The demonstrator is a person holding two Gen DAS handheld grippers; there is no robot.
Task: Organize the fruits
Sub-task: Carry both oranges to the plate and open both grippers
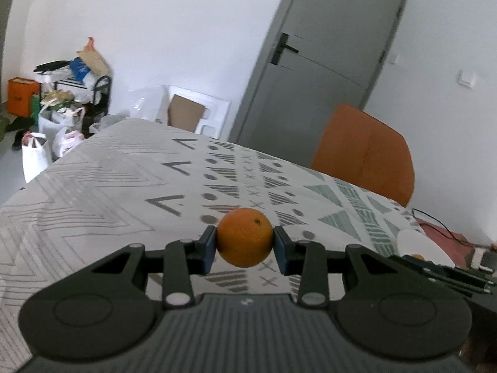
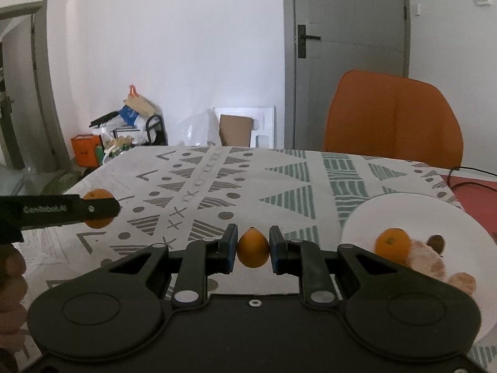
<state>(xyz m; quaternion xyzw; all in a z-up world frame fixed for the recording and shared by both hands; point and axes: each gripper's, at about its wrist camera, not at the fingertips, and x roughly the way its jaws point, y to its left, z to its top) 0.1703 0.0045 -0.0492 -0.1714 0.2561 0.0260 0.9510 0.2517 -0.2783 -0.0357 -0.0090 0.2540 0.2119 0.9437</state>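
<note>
With the left tongs (image 1: 244, 242) clamped on a round orange fruit (image 1: 244, 237) and the right tongs (image 2: 253, 248) pinching a smaller pointed orange fruit (image 2: 253, 247) above the patterned cloth-covered bench (image 2: 279, 186), either smooth fruit risked slipping and rolling off before reaching the white round plate (image 2: 403, 214) at right.

Hand-held gripper (image 1: 244, 242) clamping orange (image 1: 244, 237), patterned tablecloth (image 1: 124, 180)

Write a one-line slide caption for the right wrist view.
Right gripper shut on a small pointed orange fruit above the patterned tablecloth, beside a white plate holding fruit.
</note>
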